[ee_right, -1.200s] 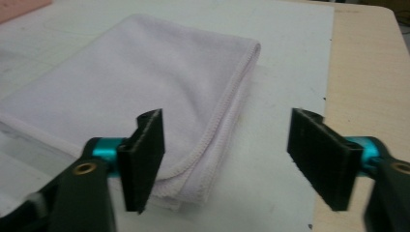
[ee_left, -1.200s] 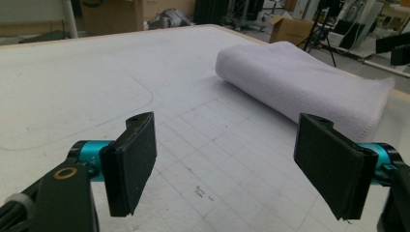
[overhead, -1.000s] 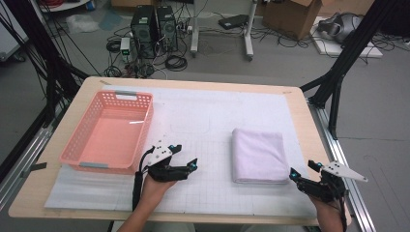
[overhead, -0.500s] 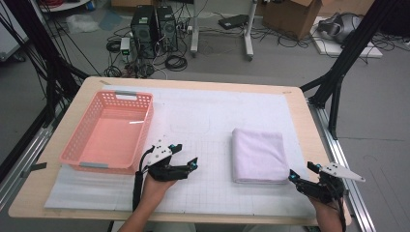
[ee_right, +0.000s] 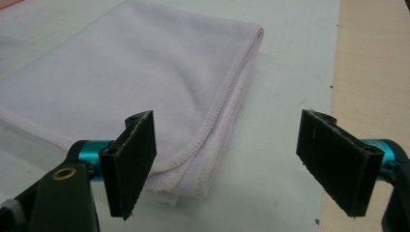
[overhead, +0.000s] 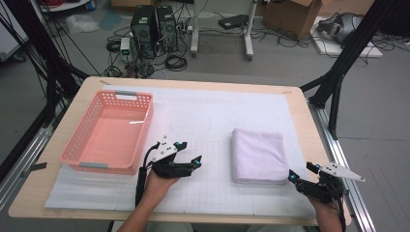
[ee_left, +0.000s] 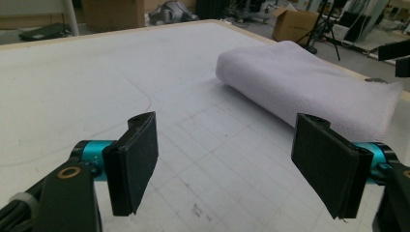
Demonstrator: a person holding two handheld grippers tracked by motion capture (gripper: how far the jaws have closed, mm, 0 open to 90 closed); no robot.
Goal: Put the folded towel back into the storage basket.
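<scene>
High view: left gripper [overhead: 193,163] sits low centre-left of frame, just right of the pink basket [overhead: 109,133]. The left hand [overhead: 157,181] comes up from the bottom edge, forearm angled slightly right, and the gripper points right toward the towel [overhead: 258,154]. Jaws spread, nothing between them, well apart from the towel. Right gripper [overhead: 302,175] is at lower right, by the near right corner of the towel, held low over the surface [overhead: 300,104] and pointing left and up-frame. The towel lies folded on the white mat [overhead: 203,116], right of centre.

Versus the earlier frames: both hands hold about the same spots, and the towel and basket have not shifted. Left jaws have just been closing a little, with nothing between them.

Left gripper view: gripper [ee_left: 225,166] is level and close above the mat grid, jaws wide, only bare mat between them. The towel [ee_left: 309,89] is in the upper right of frame, ahead and off to the right, not touched.

Right gripper view: gripper [ee_right: 227,164] jaws are spread wide. The towel [ee_right: 140,82] covers the upper left, and its near stitched corner reaches into the gap next to the left pad [ee_right: 133,162]; I can't tell if that pad touches it. No pinch. Bare wood of the surface runs along the right edge.
</scene>
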